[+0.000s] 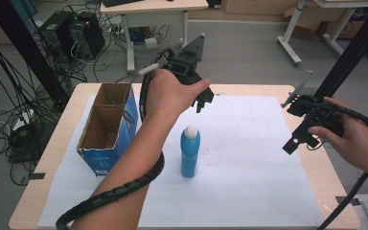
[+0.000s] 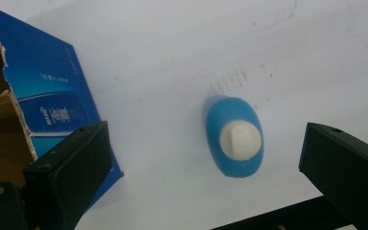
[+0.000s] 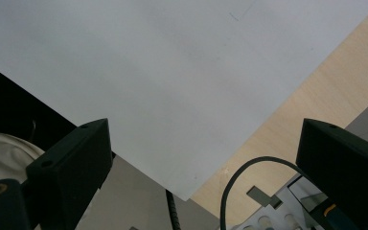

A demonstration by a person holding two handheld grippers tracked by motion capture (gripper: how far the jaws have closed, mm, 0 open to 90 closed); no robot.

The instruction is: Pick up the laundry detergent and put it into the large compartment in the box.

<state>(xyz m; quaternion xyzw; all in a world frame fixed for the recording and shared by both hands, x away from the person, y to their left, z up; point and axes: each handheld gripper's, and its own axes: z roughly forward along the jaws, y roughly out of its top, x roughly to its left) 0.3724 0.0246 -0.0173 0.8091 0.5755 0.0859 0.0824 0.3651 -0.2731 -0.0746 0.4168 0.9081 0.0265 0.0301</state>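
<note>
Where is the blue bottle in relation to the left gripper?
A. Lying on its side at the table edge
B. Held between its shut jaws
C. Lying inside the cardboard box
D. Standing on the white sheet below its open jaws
D: in the left gripper view the bottle stands upright on the sheet, seen between the wide-open jaws of the left gripper, untouched.

On the table (image 1: 311, 167), a sheet (image 1: 249, 182); bottle (image 1: 190, 151) upright mid-sheet, box (image 1: 106, 127) just left of it, near the left edge.

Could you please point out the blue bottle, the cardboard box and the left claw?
blue bottle (image 1: 190, 155): high view, on its body.
cardboard box (image 1: 98, 160): high view, on its blue front wall.
left claw (image 1: 205, 101): high view, between its fingertips.
</note>
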